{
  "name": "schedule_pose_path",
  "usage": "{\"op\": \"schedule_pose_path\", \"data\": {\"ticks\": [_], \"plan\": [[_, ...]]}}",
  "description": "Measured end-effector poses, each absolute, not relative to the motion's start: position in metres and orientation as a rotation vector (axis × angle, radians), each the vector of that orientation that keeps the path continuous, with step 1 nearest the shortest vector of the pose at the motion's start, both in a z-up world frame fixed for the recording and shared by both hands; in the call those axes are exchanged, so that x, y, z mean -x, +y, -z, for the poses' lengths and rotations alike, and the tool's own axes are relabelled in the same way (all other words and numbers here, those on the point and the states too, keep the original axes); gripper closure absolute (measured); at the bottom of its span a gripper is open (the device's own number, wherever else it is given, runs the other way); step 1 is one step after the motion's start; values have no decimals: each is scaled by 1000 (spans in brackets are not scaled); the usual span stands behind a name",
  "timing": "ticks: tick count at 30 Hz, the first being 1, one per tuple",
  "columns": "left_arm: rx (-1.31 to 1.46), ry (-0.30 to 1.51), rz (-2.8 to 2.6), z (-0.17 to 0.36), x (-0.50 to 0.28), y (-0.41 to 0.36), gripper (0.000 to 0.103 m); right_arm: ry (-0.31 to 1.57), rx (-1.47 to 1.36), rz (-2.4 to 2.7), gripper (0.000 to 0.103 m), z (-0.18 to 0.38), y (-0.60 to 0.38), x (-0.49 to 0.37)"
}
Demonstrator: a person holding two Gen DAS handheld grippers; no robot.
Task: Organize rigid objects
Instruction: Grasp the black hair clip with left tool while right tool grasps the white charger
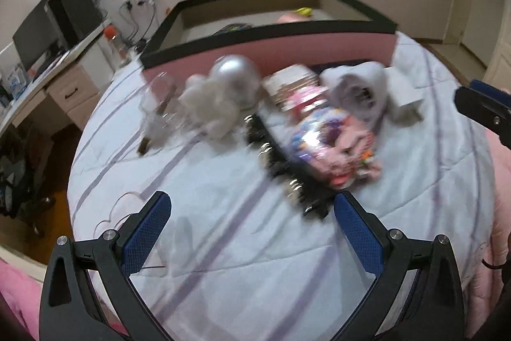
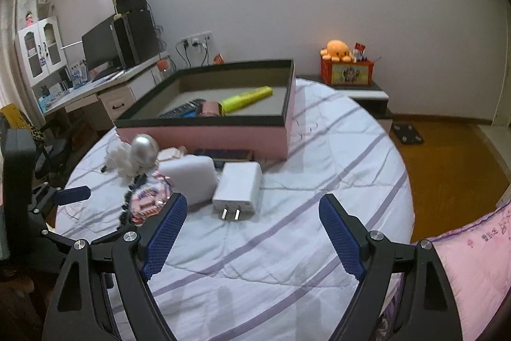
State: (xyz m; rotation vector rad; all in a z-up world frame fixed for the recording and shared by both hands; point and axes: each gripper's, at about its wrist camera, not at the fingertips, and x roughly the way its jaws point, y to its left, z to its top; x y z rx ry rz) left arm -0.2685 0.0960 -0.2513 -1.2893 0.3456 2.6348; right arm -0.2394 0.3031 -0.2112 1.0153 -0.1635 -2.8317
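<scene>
Right tongs (image 2: 252, 232) spread wide, nothing between the pads, hovering over the striped bed cover (image 2: 287, 245). White charger (image 2: 239, 189) lies straight ahead of them, just past the tips and a touch toward the left pad. Prongs point back at the tongs, so its long axis runs roughly along the approach line and the flat sides face the pads. Looks like a straight push forward and down would bracket it, no wrist roll needed.

Left tongs (image 1: 252, 232) also spread, empty. Ahead of them: black comb-like strip (image 1: 284, 162) lying diagonally, near end just beside the right pad, with a pink patterned packet (image 1: 332, 143) touching it. Left view is blurred, details uncertain.

Charger sits at the right edge of the pile, so the right hand is nearer to it. White rounded block (image 2: 191, 178) touches the charger's left side, so that pad may snag. Pink box (image 2: 223, 117) is behind the pile and already holds a few things.
</scene>
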Motion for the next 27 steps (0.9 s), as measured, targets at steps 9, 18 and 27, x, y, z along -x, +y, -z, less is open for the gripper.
{"op": "schedule_pose_path", "data": {"ticks": [9,18,27], "plan": [[1289,138,-2626,246,268,66,0,-184,-1084,2788,17,231,300,257],[1315,196,-2631,255,290,81,24,-179,-1139,2767,17,241,303,267],[1189,229,-2653,256,298,97,81,-166,-1185,2745,17,245,299,287]]}}
